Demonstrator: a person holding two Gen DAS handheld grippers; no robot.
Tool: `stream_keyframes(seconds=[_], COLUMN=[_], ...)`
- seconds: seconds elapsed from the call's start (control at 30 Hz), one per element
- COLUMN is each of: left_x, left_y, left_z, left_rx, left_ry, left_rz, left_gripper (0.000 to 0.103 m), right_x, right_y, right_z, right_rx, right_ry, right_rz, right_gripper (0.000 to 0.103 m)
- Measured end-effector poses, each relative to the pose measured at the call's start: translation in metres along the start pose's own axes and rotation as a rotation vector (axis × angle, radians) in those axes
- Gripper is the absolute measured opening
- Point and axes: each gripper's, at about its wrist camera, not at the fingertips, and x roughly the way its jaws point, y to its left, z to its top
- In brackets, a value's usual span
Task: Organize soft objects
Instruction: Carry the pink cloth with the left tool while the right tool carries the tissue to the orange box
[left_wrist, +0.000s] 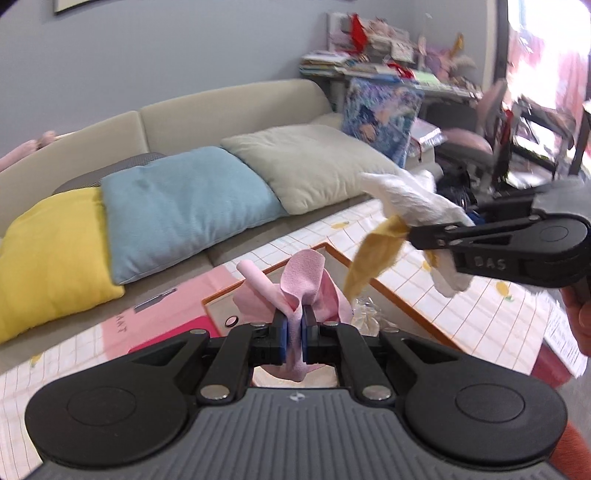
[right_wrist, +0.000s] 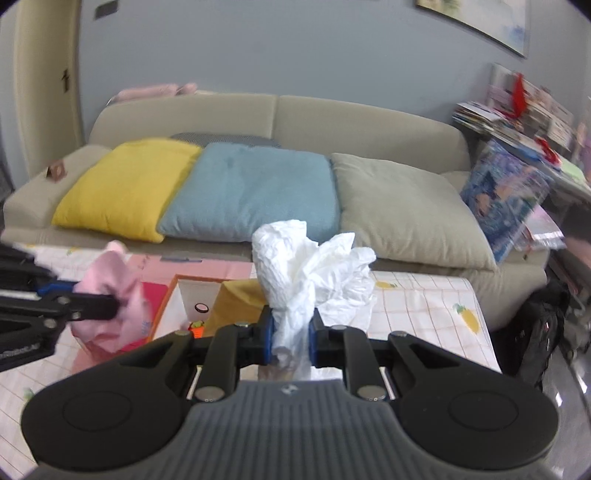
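Observation:
My left gripper is shut on a pink cloth, which stands up in folds between the blue pads. In the right wrist view the same left gripper comes in from the left with the pink cloth bunched at its tip. My right gripper is shut on a crumpled white cloth. Seen from the left wrist, the right gripper holds the white cloth in the air, and a yellow cloth hangs from the same jaws. Both grippers hover over an orange-rimmed tray.
The tray lies on a low table under a checked, lemon-print cover. Behind it stands a beige sofa with yellow, blue and beige cushions. Cluttered shelves are at the right. A hand grips the right tool.

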Motion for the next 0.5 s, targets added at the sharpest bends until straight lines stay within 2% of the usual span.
stream_keyframes(seconds=[0.2,0.5], left_x=[0.059,0.126], left_y=[0.007,0.020], left_z=[0.001,-0.011], left_rx=[0.079,0.152], left_ry=[0.107,0.261], left_rz=[-0.002,0.004], left_gripper=[0.007,0.007], right_x=[0.061,0.152], right_y=[0.007,0.006], right_z=[0.002,-0.008], right_rx=[-0.032,-0.021], right_ry=[0.057,0.209], right_rz=[0.095,0.216], right_gripper=[0.016,0.016])
